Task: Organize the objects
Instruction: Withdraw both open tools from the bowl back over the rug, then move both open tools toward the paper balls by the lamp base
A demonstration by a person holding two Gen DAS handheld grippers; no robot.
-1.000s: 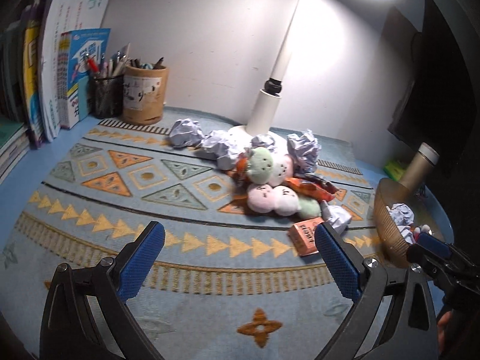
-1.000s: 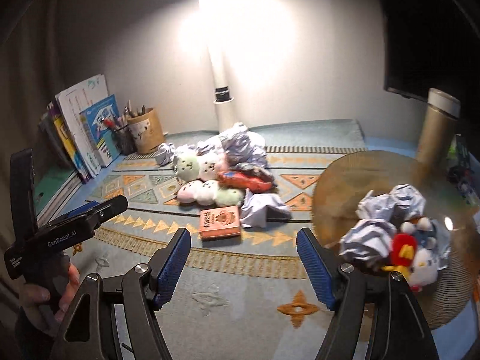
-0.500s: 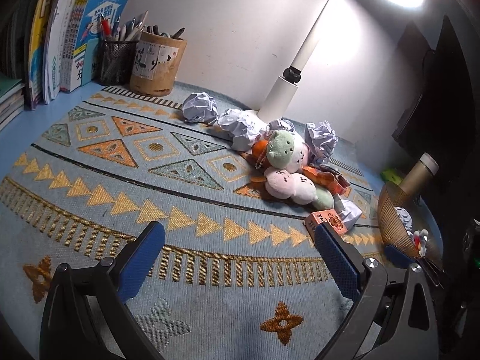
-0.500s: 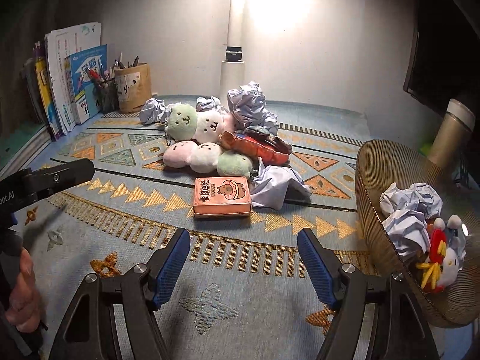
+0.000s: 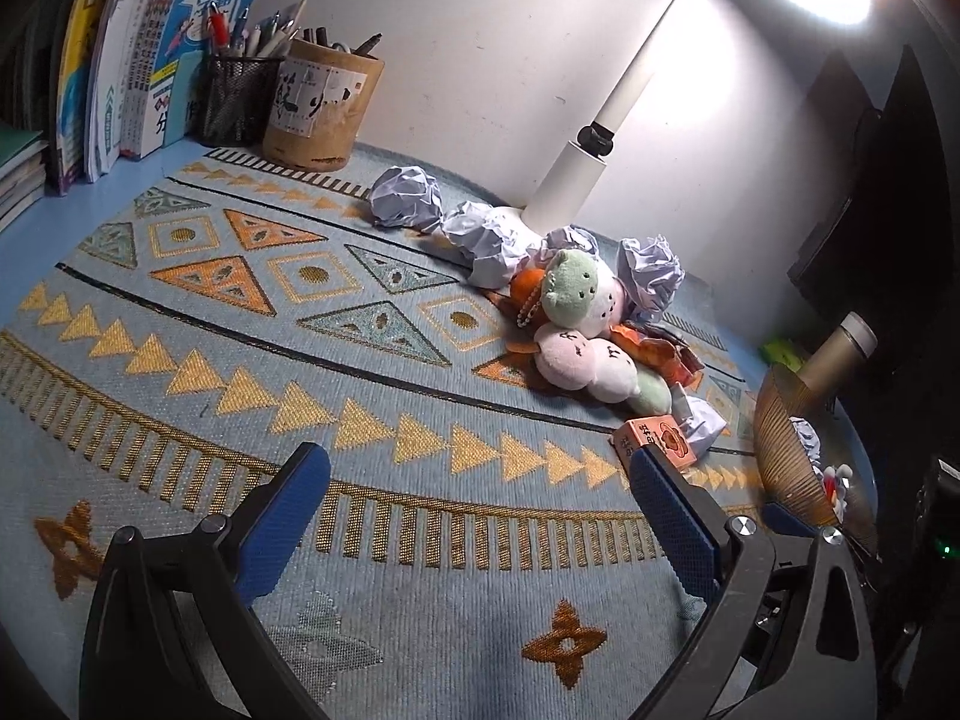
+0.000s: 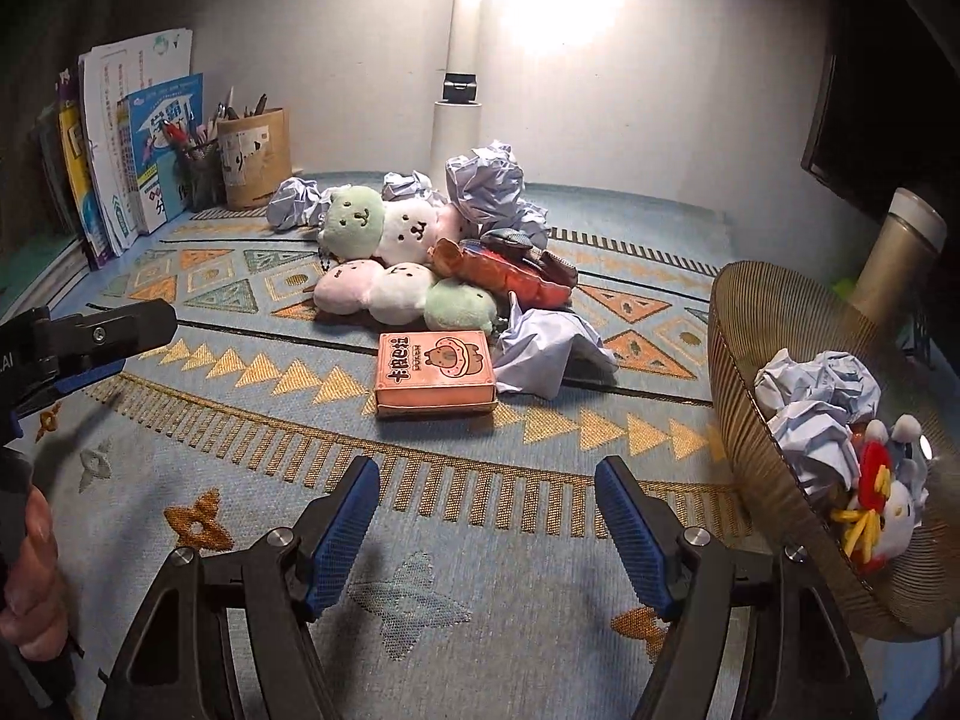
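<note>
Rt tool — agape, nr orange box

Black-framed grippers with blue ribbed pads and silver screws — perhaps bare-skinned hand.

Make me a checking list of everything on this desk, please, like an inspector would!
Surface: patterned blue mat covers the desk.
Job's things: orange box lies flat nearest the right gripper; plush toys and crumpled paper balls are piled behind it; one paper ball is beside the box.
Basket: woven basket on the right holds paper balls and a red-and-white plush.
Clutter: pen cup, books, lamp post, bottle.
Grippers: left gripper and right gripper both open, empty, above the mat.
Cables: nothing seen.
Surroundings: white wall, dark monitor.
</note>
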